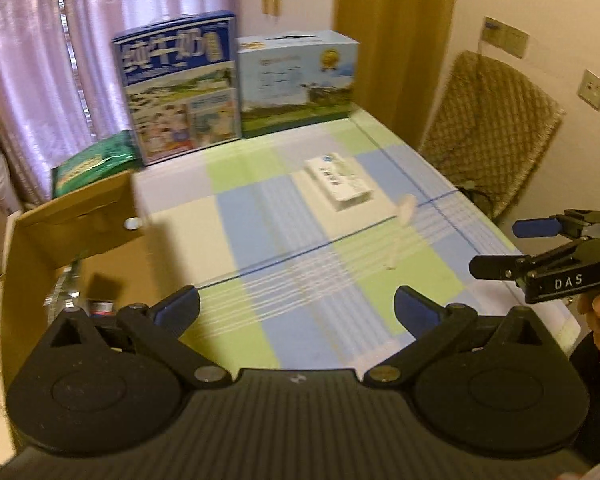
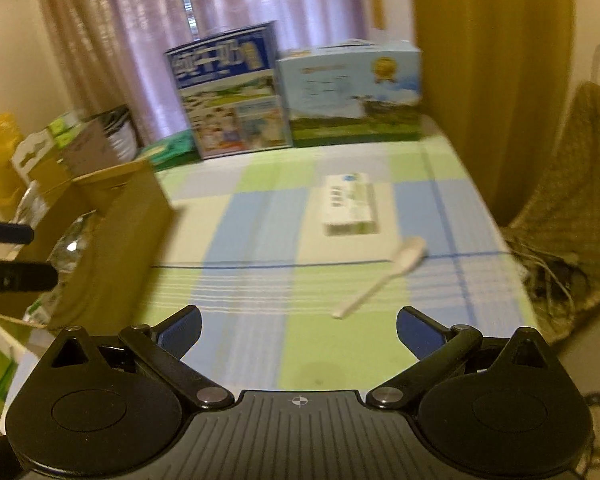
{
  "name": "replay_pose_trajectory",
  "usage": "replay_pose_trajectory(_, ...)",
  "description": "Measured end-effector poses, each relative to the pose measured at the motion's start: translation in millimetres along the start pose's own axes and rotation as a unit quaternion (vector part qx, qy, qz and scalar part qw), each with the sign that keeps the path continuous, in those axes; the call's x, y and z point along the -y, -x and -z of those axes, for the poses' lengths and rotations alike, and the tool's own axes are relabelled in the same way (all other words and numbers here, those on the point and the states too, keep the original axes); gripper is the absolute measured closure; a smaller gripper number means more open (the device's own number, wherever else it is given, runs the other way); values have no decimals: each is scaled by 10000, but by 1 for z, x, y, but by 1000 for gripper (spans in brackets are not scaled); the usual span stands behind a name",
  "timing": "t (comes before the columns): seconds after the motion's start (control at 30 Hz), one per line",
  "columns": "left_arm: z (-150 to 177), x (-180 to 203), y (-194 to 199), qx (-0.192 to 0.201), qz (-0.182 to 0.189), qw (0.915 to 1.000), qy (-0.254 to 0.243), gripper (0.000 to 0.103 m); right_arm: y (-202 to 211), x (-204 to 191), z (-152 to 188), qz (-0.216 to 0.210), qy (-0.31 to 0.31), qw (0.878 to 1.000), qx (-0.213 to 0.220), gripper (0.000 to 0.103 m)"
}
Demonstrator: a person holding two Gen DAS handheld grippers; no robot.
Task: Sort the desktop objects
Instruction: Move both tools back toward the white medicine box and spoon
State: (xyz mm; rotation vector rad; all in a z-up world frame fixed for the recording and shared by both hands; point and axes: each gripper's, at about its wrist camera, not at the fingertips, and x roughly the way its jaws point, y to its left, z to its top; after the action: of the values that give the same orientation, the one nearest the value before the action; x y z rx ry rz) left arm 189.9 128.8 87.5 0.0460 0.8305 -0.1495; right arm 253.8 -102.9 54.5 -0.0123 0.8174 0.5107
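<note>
Right now both grippers hang above the near edge of the worktop (image 2: 260,216), which wears a green, blue and white checked cloth. The left gripper (image 1: 296,306) has its fingers spread wide apart with nothing between them, and the right gripper (image 2: 298,326) is likewise wide apart and empty. A white plastic spoon (image 2: 384,280) lies flat on the cloth just beyond the right gripper's fingers, a little to the right of their gap, its bowl pointing far and right. A small white carton (image 2: 350,206) lies further off, just beyond the spoon's bowl, apart from it. At the left edge stands an open cardboard box (image 1: 76,232) with bits of packaging inside. Two printed milk cartons (image 1: 180,88) stand side by side at the far end.
</note>
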Motion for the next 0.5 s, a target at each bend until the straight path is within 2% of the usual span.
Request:
replay_pose_trajectory(0.27, 6, 31, -21, -27, 278, 9996, 47, 1, 13, 29, 10, 281, -231, 9993, -76, 2)
replay_pose_trajectory(0.5, 13, 35, -32, -49, 292, 9995, 144, 1, 5, 41, 11, 437, -387, 9982, -103, 2)
